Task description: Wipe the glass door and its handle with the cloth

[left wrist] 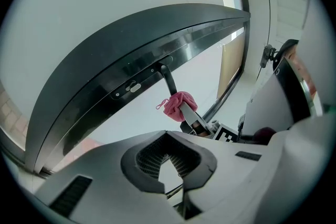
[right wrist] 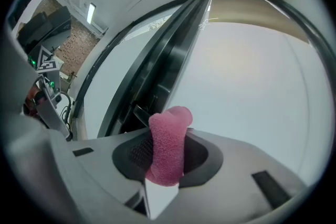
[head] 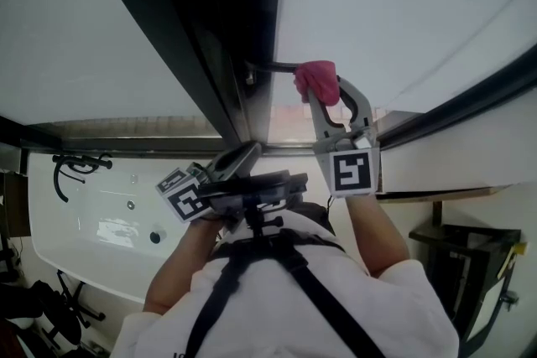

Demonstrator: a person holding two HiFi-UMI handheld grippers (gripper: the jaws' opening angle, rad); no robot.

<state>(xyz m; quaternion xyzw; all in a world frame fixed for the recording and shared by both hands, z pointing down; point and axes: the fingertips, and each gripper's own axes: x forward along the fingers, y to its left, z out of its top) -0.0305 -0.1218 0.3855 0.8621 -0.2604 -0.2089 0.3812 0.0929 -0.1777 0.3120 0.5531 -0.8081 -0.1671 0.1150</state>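
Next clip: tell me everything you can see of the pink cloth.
The pink cloth is small, with a fuzzy, terry-like nap, and is bunched into a thick roll. The right gripper clamps it between its jaws, and a rounded end sticks out past the tips. In the head view and the left gripper view, that end sits against the free end of the dark door handle, apparently touching it. A thin pink loop hangs off one side.
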